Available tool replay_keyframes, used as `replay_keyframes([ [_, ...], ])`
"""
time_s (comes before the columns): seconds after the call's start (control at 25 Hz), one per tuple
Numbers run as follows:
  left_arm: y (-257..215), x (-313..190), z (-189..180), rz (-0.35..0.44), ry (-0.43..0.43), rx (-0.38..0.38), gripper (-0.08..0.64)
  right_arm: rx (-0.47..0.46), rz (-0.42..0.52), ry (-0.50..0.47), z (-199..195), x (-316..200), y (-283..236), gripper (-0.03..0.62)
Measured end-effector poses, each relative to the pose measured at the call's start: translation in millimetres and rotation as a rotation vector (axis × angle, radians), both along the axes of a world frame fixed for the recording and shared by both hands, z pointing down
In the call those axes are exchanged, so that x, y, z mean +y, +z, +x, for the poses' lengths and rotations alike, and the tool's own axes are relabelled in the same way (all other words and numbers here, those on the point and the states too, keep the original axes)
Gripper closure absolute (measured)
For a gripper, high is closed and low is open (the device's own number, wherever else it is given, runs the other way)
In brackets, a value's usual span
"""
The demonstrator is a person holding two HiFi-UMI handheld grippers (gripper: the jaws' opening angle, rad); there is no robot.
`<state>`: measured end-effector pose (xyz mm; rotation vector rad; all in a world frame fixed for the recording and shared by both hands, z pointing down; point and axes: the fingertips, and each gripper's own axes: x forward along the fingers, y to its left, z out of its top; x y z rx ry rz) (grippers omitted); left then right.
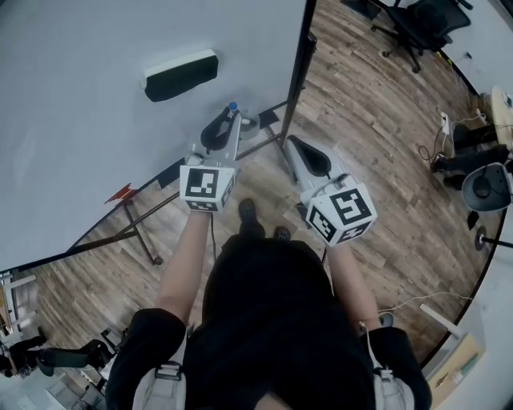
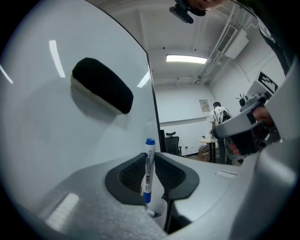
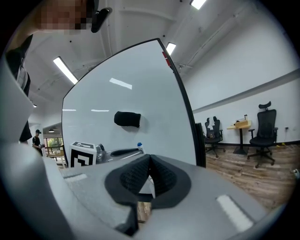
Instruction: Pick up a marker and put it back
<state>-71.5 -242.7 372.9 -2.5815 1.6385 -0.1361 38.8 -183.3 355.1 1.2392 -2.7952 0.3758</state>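
Well, the marker [image 2: 149, 171] is clamped upright between the left gripper's [image 2: 150, 158] black pads. It sits at the bottom centre of the left gripper view, with its blue cap poking above the jaw tips. From the head view the cap [image 1: 232, 105] shows just above centre, at the tip of the left gripper [image 1: 230, 118]. It is close against the whiteboard [image 1: 96, 120], though contact is hard to judge. Up and to the left of it, a black eraser [image 1: 180, 74] sticks to the board's face, well apart from the marker.

Over on the other side, the right gripper [image 3: 150, 161] has its jaws pressed together with nothing between them. It hovers right of centre [image 1: 290, 144] over the wooden floor [image 1: 377, 120], just past the board's dark edge. Office chairs [image 1: 417, 24] stand at the upper right of the frame.
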Motion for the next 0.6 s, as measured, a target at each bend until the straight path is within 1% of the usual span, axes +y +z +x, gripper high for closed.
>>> replay_keyframes([
  [0.32, 36.6, -25.4, -2.1, -0.07, 0.034, -0.073, 0.488, -0.003, -0.018, 0.052, 0.5, -14.3, 9.1, 0.591],
  [0.6, 52.9, -31.9, 2.1, -0.08, 0.063, -0.143, 0.488, -0.006, -0.03, 0.073, -0.2, -19.6, 11.9, 0.591],
])
